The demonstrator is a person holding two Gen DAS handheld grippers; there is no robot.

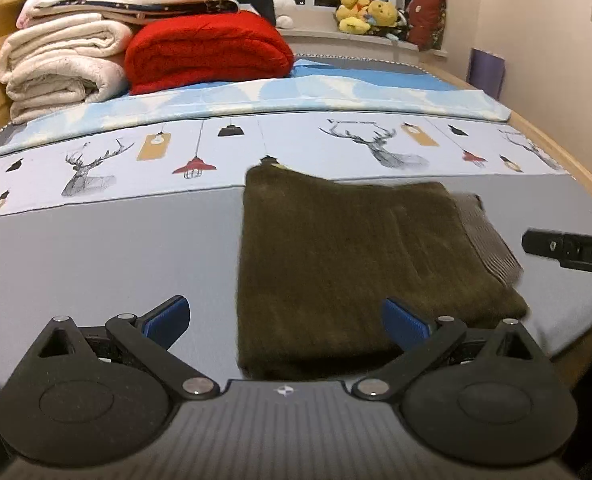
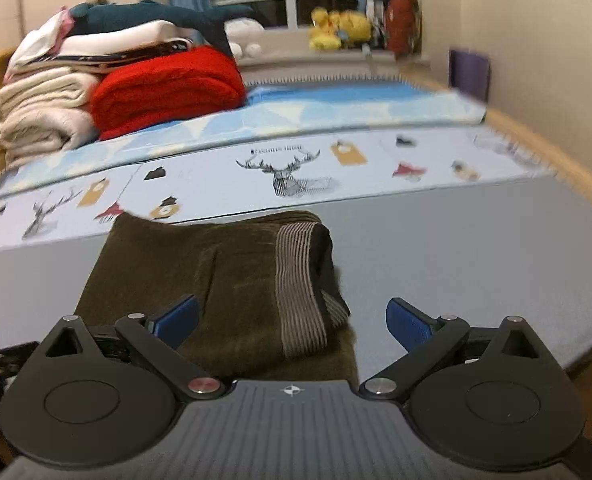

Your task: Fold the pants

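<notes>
Dark olive pants [image 1: 348,264] lie folded into a compact rectangle on the grey bed sheet [image 1: 95,248]. Their grey ribbed waistband [image 2: 300,292] faces right, on top of the fold. My left gripper [image 1: 285,318] hovers open just in front of the pants' near left edge, nothing between its blue pads. My right gripper [image 2: 291,318] is open too, above the pants [image 2: 215,288] near the waistband, holding nothing. The right gripper's black body [image 1: 572,254] shows at the right edge of the left wrist view.
Folded cream blankets [image 1: 59,68] and a red blanket [image 1: 207,52] are stacked at the bed's far left. A deer-print sheet [image 1: 296,148] and a blue cover [image 1: 296,92] lie beyond the pants. Plush toys [image 1: 364,12] sit on the windowsill. The wooden bed edge [image 1: 568,160] runs along the right.
</notes>
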